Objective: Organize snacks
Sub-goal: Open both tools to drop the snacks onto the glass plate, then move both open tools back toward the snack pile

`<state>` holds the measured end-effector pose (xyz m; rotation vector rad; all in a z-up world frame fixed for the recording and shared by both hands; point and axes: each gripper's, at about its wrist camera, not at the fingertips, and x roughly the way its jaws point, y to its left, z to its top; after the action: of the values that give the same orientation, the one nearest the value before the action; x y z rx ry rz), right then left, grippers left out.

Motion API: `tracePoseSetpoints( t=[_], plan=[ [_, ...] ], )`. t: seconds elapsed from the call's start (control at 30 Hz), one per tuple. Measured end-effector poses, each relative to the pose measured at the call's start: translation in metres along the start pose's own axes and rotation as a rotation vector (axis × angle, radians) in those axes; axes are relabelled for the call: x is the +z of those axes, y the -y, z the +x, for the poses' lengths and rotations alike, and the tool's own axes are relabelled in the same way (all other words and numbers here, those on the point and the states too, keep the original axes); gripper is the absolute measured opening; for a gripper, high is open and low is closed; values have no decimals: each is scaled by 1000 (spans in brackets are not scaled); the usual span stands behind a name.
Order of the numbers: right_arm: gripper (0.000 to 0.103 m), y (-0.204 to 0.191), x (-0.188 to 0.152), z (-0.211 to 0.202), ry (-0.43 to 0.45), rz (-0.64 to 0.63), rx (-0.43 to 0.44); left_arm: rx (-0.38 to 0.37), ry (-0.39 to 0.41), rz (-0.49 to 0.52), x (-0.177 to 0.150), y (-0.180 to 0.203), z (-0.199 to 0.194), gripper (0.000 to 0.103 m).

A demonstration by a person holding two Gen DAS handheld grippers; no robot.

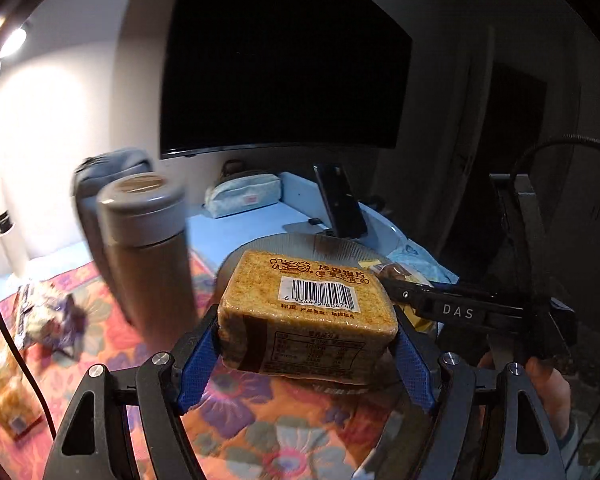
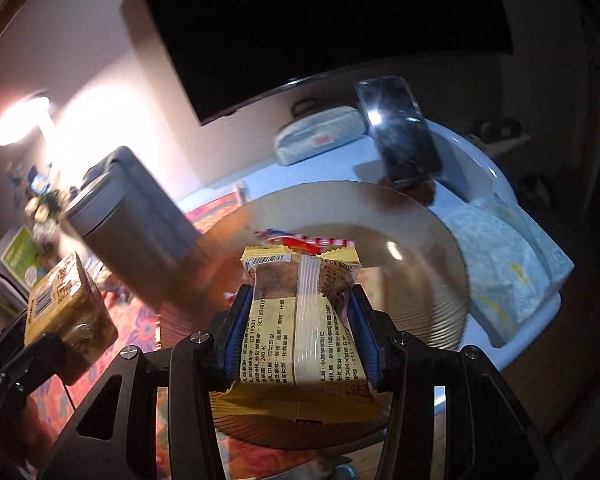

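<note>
My left gripper (image 1: 306, 346) is shut on a brown block-shaped snack packet (image 1: 312, 300) with a barcode on top, and its blue pads press the packet's two ends. It hangs over the near rim of a clear ribbed plate (image 1: 296, 240). My right gripper (image 2: 300, 306) is shut on a yellow wrapped pastry packet (image 2: 278, 344) above the same plate (image 2: 420, 240). A red and white packet (image 2: 306, 240) lies on the plate. In the right wrist view, the brown block (image 2: 68, 300) shows at the left.
A grey flask (image 1: 148, 248) stands left of the plate on a floral cloth (image 1: 260, 420). Loose snack packets (image 1: 40, 312) lie far left. Behind are a dark monitor (image 1: 284, 60), a pencil case (image 1: 242, 196) and a phone on a stand (image 2: 400, 128). A pale blue pack (image 2: 496, 256) lies right.
</note>
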<state>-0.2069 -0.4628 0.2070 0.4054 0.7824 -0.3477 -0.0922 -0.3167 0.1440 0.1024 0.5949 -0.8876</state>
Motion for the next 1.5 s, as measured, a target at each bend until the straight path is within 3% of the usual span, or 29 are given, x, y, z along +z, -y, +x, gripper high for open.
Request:
tracePoseSetpoints(
  t=[0.17,0.27,0.33,0.43,0.73,1.03,1.3,1.5],
  plan=[
    [47,13,-2,4,-22,34,6,19,-38,44,5,15,40,77],
    [49,17,1,11,-39,66,20,-20,-77,22,7,11,58,77],
    [60,24,1,12,-42,107,54,-29,-110,-5,7,6,65,85],
    [60,27,2,9,-28,126,70,-10,-93,-15,6,2,62,86],
    [60,5,-3,0,-22,73,88,36,-5,-60,-5,-29,0,86],
    [60,-60,-17,2,-40,-59,134,121,68,-145,-26,-74,-63,86],
    [60,-136,-35,14,-87,-219,203,269,102,-241,-57,-134,-116,86],
    [60,-193,-57,34,-138,-350,239,405,144,-395,-91,-207,-164,86]
  ],
)
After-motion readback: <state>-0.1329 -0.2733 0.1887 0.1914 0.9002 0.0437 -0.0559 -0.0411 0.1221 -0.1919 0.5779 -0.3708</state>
